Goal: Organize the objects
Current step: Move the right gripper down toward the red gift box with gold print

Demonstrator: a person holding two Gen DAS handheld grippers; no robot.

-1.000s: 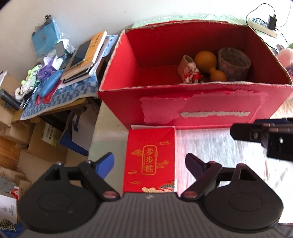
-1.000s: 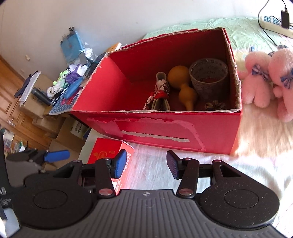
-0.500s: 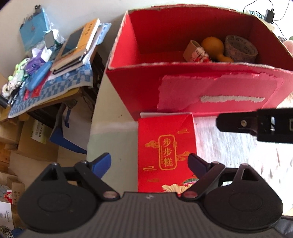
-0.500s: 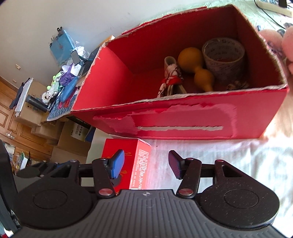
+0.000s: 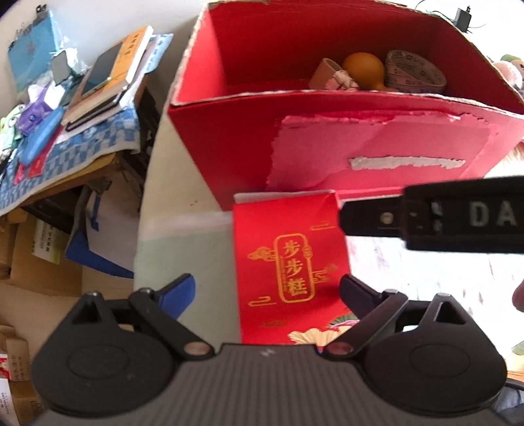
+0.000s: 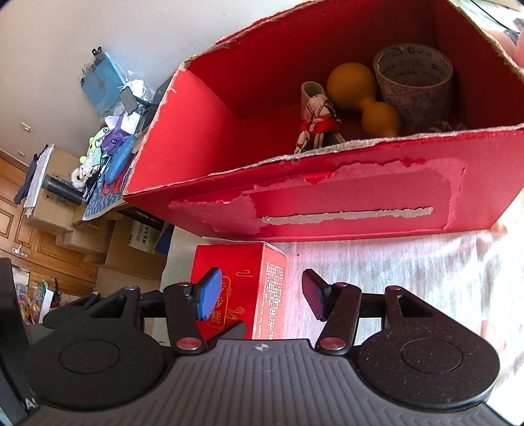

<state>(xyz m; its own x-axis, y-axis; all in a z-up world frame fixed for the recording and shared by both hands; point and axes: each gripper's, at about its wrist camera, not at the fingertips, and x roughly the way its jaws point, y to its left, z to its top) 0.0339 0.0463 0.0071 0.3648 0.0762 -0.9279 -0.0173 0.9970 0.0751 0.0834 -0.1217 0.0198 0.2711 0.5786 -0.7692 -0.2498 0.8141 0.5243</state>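
Both my grippers are hovering over the small red box (image 5: 290,262): left gripper (image 5: 267,288) jaws opening astride it, right gripper (image 6: 260,295) gaping, neither gripping.

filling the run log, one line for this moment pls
left gripper: opening over small red box | right gripper: open | storage box: gourd, tape roll

I'm looking at a lived-in bedroom, home for sure: pale bedsheet (image 6: 409,262) w/ a red cardboard box (image 6: 327,203) of knick-knacks on it, cluttered side table (image 5: 65,150) w/ books (image 5: 114,75) & a checked cloth, stacked cartons (image 6: 98,242) by wood-panelled cupboard doors (image 6: 13,209), plain white wall (image 6: 98,26).
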